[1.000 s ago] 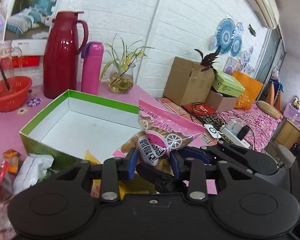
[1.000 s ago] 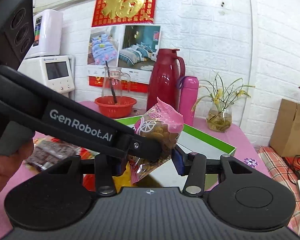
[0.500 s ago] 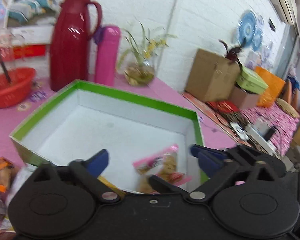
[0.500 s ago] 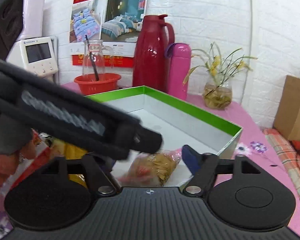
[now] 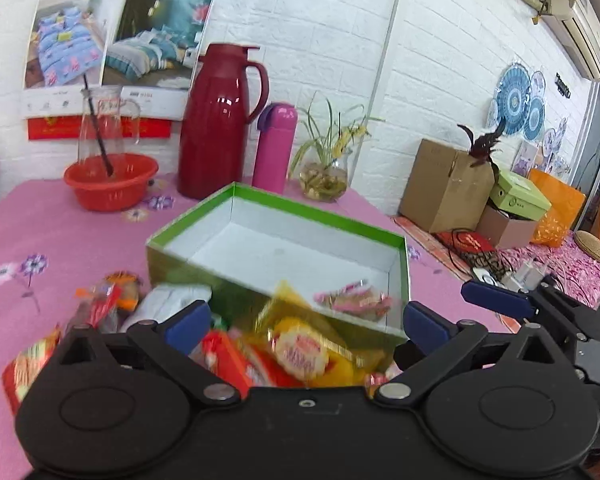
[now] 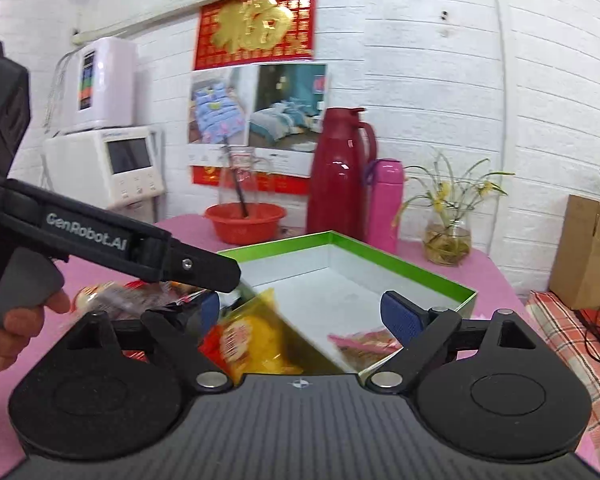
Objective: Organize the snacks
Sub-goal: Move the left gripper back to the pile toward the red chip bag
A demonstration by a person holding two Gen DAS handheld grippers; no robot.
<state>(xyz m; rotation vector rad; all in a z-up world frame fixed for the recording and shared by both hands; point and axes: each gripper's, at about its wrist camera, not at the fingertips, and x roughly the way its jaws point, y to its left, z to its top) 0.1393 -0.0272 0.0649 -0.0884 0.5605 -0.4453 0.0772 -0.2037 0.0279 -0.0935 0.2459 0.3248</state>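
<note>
The left gripper [image 5: 306,318] stands released with nothing between its blue pads, and so does the right gripper [image 6: 300,314]. The pink-sealed clear packet of biscuits [image 5: 354,300] lies free on the white floor of the open green-rimmed cardboard box [image 5: 312,210], in its near corner, at about one o'clock from the left gripper. A yellow foil snack bag [image 5: 304,344] leans on the box's near wall straight ahead of both grippers, barring the way to that corner; a red wrapper [image 5: 228,354] and a white packet [image 5: 168,300] crowd in at ten o'clock on the pink flowered tablecloth [image 5: 60,240]. Beyond the box, at twelve, stand a dark red thermos jug [image 5: 216,124], a pink flask [image 5: 276,148] and a glass vase of green shoots [image 5: 326,172]; a red plastic basin [image 5: 110,180] sits at ten. In the right wrist view a hand [image 6: 16,330] at nine o'clock grips the left tool's grey trigger, its black body slanting down toward the snacks.
</note>
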